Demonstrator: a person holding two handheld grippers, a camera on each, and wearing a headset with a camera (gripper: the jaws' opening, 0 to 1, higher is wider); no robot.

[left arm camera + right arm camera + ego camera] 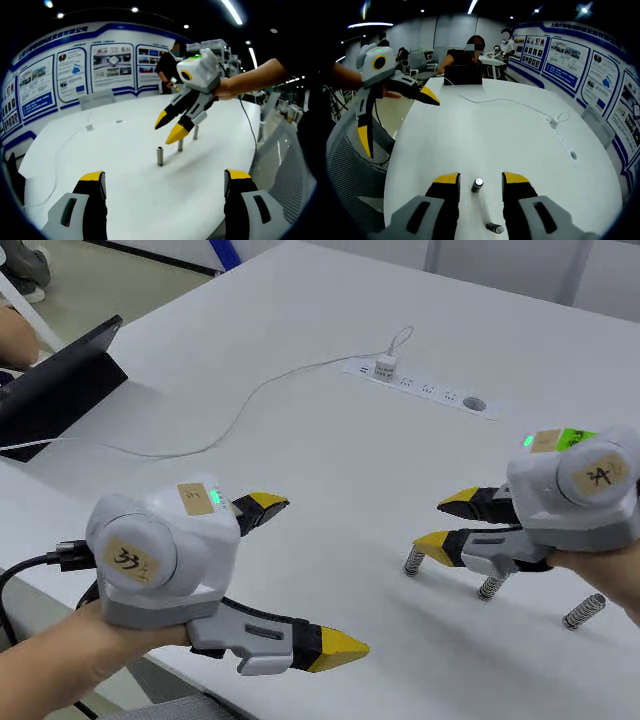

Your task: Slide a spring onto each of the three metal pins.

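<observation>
The job looks all but done. At the near right of the white table (330, 430) three pins stand in a row, and in the head view each shows the coils of a spring (489, 589) along its length, so I judge that the left pin (414, 561), the middle pin (491, 585) and the right pin (584, 611) are all sleeved, though I cannot tell whether every spring is pushed fully down. The right gripper (445, 524) hovers over the left end of the row, its jaws partly open and holding nothing; in the right gripper view the left pin sits in the gap between the jaw tips, with clear space on either side. The left gripper (302, 575) is well apart at the near left, its jaws spread wide and empty. At most a check or a last seating seems to remain. A power strip (420, 386) lies far off on the table, and a dark tablet (55, 380) stands at the far left
</observation>
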